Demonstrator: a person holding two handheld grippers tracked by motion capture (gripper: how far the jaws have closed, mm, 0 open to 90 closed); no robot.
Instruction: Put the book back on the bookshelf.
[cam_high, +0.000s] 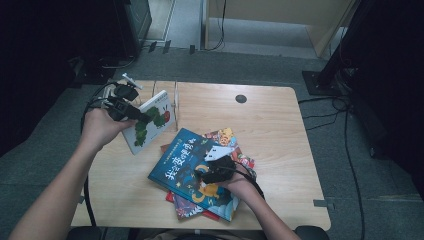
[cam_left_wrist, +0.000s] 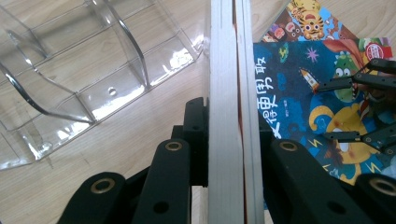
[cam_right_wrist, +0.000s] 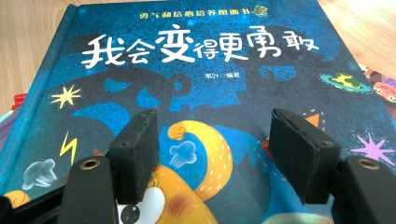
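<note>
At about ten o'clock on the pale wooden table (cam_high: 280, 120), the left gripper (cam_high: 131, 113) is clenching its fingers (cam_left_wrist: 196, 135) on the edge of a thin white hardcover book with a green caterpillar cover (cam_high: 152, 122), holding it tilted above the tabletop. Just beyond it, toward twelve o'clock, a clear plastic divided book rack (cam_left_wrist: 84, 70) is standing near the table's far edge. At about six o'clock a blue hardcover picture book with white lettering (cam_right_wrist: 196, 70) is lying atop a fanned stack of colourful books (cam_high: 227, 142). The right gripper (cam_right_wrist: 215, 154) is hovering over its cover, fingers (cam_right_wrist: 137, 154) spread apart and grasping nothing. From three o'clock outward, bare tabletop is lying open.
</note>
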